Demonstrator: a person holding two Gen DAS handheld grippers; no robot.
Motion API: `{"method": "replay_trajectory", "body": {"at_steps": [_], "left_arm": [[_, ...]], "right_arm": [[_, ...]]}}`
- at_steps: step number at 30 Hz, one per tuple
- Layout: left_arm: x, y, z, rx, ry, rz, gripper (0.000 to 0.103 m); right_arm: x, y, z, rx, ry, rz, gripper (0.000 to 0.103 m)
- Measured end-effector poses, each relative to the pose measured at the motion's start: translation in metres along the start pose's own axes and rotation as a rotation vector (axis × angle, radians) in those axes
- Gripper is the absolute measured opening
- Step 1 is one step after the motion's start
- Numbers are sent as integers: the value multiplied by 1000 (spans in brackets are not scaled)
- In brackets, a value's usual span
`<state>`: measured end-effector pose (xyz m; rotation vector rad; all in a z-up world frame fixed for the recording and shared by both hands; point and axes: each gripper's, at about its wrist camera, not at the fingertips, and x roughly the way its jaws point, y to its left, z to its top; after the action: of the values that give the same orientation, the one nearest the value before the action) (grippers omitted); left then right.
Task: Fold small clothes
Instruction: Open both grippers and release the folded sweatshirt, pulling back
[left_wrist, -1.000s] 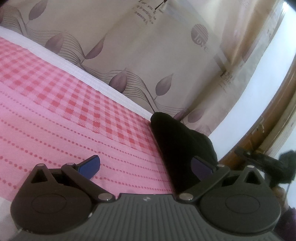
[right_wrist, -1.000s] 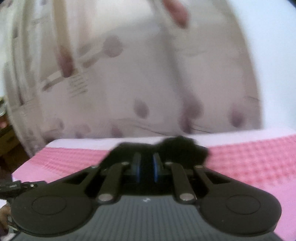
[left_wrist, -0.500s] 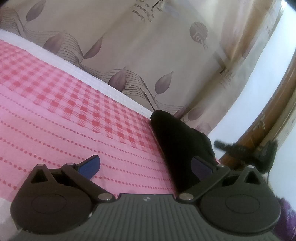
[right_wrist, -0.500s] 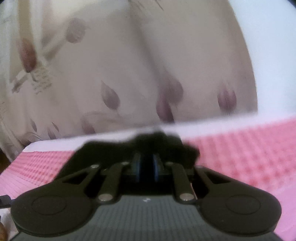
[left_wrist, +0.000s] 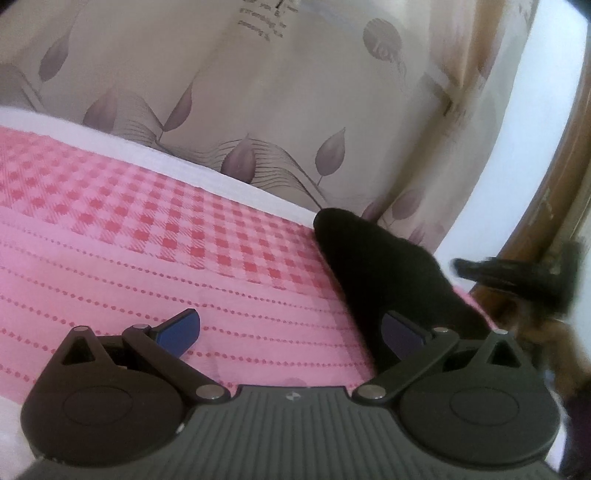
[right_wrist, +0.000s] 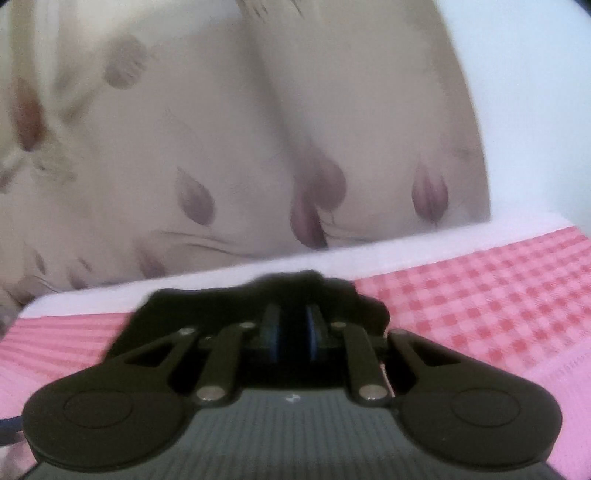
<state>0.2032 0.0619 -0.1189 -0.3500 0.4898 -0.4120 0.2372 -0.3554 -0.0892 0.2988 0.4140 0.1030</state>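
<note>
A small black garment (left_wrist: 388, 273) lies bunched on the pink bed cover (left_wrist: 147, 258), near its far right edge. My left gripper (left_wrist: 291, 325) hovers low over the cover with its jaws wide open and nothing between them; its right finger sits just in front of the garment. In the right wrist view the black garment (right_wrist: 221, 299) spreads around my right gripper (right_wrist: 293, 332). The blue pads stand close together with dark cloth in the narrow gap, and the jaws are opening. The right gripper also shows as a blurred dark shape (left_wrist: 480, 273) at the garment's right.
A beige curtain (left_wrist: 295, 110) with purple leaves hangs right behind the bed's white far edge (left_wrist: 221, 177). A brown wooden frame (left_wrist: 546, 206) and a white wall (left_wrist: 535, 92) stand at the right. The checked and dotted cover stretches away to the left.
In the left view the right gripper has come in from the right edge toward the garment. The right view has sunk closer to the bed. The left gripper has rolled slightly and stays open.
</note>
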Motion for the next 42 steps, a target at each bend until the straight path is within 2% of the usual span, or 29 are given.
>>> {"method": "replay_trajectory", "body": {"at_steps": [1,2,3,4,5,7,13,22,24,28,33,42], "left_arm": [[1,-2,0,13,4,17,103],[2,-5,0,25,9,32,103],[3,-7,0,37,17,44,103],[5,-9,0,51,24,63,103],[5,-11,0,60,27,79,103],[6,-14,0,78,29,111,103],[9,-26,0,145,31,207,103],[14,-39,-4,225,31,310,103],[15,-43,-5,248,32,320,103],[18,-51,-6,301,41,354,103],[20,-61,-8,367,24,377,103],[28,-73,0,403,1,380,103]], "right_arm": [[-12,6,-8,-13,-23,-16,32],[-26,9,-18,-31,-48,-50,47],[-38,14,-29,-59,-80,-112,57],[-47,17,-39,-79,-107,-150,73],[-55,17,-47,-87,-131,-167,76],[-65,15,-61,-87,-146,-187,76],[-63,8,-82,-37,-116,-192,76],[-59,17,-87,-85,-120,-196,77],[-62,16,-88,-82,-124,-186,77],[-64,17,-89,-86,-137,-171,94],[-64,17,-89,-81,-134,-177,95],[-66,17,-90,-70,-145,-187,97]]}}
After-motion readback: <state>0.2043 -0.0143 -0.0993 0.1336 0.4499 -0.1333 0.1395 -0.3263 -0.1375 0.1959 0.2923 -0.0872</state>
